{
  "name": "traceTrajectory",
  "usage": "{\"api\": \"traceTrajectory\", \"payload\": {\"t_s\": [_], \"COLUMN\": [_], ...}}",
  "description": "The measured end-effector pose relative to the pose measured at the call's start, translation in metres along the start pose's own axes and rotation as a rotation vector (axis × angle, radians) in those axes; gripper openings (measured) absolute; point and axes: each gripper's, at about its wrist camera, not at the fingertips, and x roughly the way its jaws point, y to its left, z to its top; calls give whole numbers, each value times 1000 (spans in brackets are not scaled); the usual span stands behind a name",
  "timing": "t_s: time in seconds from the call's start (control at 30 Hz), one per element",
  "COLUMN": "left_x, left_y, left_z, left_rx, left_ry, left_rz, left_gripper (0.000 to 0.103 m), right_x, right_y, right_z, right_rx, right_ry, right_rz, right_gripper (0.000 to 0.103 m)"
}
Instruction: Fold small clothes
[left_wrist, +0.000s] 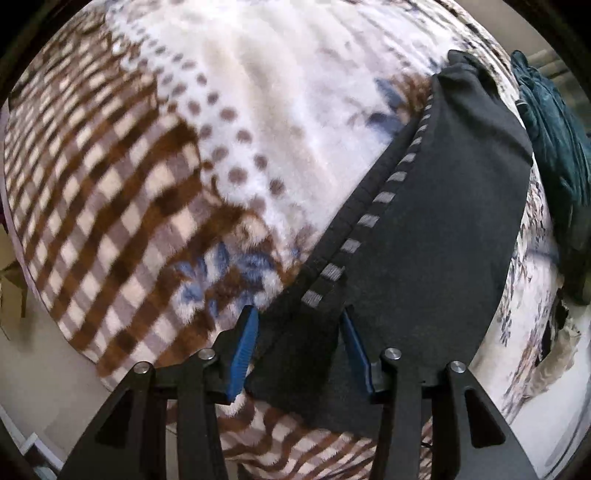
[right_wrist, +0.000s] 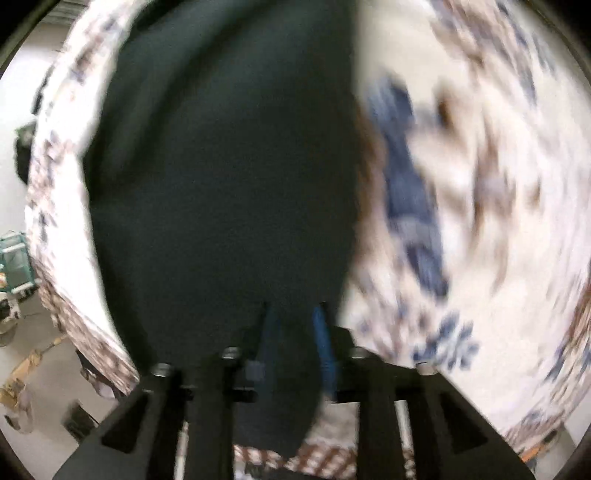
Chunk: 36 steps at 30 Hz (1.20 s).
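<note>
A small black garment with a band of grey dashes along one edge hangs stretched above a patterned fleece blanket. My left gripper holds its near corner between the blue fingers. In the right wrist view, which is blurred by motion, the same black garment fills the middle. My right gripper is shut on its near edge, and cloth drapes down between the fingers.
The blanket has brown checks, dots and blue flowers and covers a bed. A dark teal garment lies crumpled at the far right. The floor with scattered items shows past the bed's left edge.
</note>
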Motion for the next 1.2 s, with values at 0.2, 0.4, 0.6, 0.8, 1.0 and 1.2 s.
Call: {"api": "traceTrajectory", "payload": {"t_s": [0.2, 0.4, 0.6, 0.8, 1.0, 1.2], "left_x": [23, 26, -6, -9, 0, 6], "left_y": [-9, -9, -9, -18, -29, -35], "left_z": [2, 7, 32, 58, 66, 63], "left_rx": [-11, -45, -50, -30, -11, 2], "left_ry": [4, 6, -45, -82, -84, -64], "left_rz": [8, -15, -68, -86, -89, -102], "left_gripper": [44, 44, 44, 47, 47, 47], "right_x": [-56, -64, -47, -5, -41, -70], "right_y": [81, 96, 102, 120, 109, 96], "right_z": [145, 280, 296, 300, 294, 299], "right_rx": [-149, -202, -315, -455, -384, -244], "right_ry": [-239, -335, -316, -270, -400, -433], "right_rz": [30, -327, -256, -355, -352, -356], "right_gripper": [49, 49, 49, 2, 2, 2]}}
